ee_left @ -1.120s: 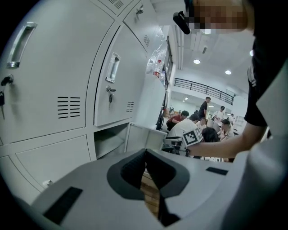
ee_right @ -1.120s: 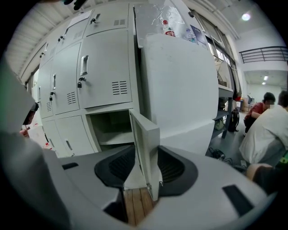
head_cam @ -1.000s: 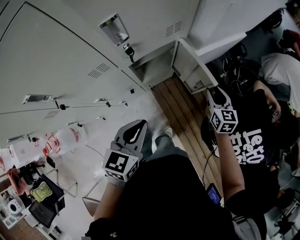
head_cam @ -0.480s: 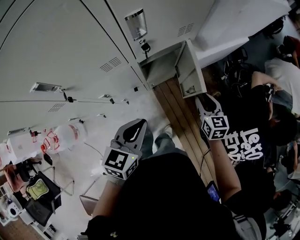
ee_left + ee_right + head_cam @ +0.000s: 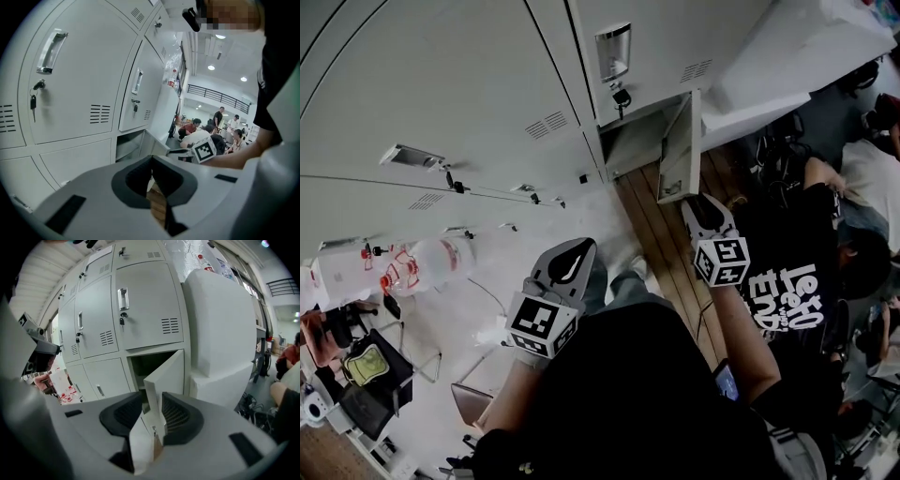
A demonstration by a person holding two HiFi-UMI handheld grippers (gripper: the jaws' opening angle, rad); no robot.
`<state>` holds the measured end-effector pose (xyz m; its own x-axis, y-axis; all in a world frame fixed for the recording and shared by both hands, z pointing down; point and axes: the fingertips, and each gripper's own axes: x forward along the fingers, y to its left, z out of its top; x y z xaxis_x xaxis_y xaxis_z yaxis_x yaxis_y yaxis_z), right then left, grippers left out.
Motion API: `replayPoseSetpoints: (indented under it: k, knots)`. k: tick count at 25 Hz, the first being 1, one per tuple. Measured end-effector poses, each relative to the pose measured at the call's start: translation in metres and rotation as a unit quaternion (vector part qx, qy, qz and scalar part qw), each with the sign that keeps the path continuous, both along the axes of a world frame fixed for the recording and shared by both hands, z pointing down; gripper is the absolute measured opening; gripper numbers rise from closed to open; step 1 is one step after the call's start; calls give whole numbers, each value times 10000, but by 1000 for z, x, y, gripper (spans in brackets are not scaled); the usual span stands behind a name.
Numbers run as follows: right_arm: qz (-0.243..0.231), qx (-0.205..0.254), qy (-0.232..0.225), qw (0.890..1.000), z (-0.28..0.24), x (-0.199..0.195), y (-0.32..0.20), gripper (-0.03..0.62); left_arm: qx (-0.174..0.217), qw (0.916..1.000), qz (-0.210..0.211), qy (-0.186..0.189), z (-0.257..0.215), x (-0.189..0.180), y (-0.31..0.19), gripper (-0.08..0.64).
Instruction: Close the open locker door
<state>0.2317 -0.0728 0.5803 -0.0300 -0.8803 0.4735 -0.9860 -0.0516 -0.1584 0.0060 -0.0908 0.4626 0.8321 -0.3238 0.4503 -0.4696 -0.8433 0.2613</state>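
Note:
The open locker door [image 5: 680, 150] is grey and hangs out from a low compartment [image 5: 633, 141] in the locker wall. My right gripper [image 5: 701, 204] is at the door's free edge. In the right gripper view the door [image 5: 166, 373] stands between the jaws of the right gripper [image 5: 152, 401]. These jaws have just been closing, and a dark gap still shows on the door's left side. My left gripper [image 5: 575, 248] hangs lower and to the left, away from the lockers. Its tips meet and hold nothing. The left gripper [image 5: 151, 161] sees the door [image 5: 157, 141] from the side.
A large white block [image 5: 787, 56] stands right of the open locker. A person in a black printed shirt [image 5: 787, 281] sits at the right, close behind my right arm. Wooden flooring [image 5: 661, 239] runs beneath the door. Wrapped water bottles [image 5: 431, 264] and a bag [image 5: 366, 366] lie at the left.
My right gripper has moved left and up to the door's edge. The door now shows more edge-on. The left gripper has hardly shifted.

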Motion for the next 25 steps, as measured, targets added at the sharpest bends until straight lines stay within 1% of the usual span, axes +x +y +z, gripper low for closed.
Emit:
replayPoseSetpoints:
  k: [3,4,9,13,25]
  knots:
    - [-87,-3,-20,10000,0,-3,-12,141,10,9999,-129,-6,-1,-8,-4,23]
    - [-136,-2,-30,9999,1,-6,-15,129,10,9998,-184,-9,-1,-11,-5,23]
    - [-463,60,-87,9989,1,-29,-36,118,15,9989,-466,-7,0,-26,-14,23]
    - [-621,114,-132,9979,1,-45,-54,115,43,9976,-688,20,-1,-40,-18,23]
    - [-735,319,-118,9967,3,-87,-126,100,101,9911,-1329,-11,3,-90,-35,23]
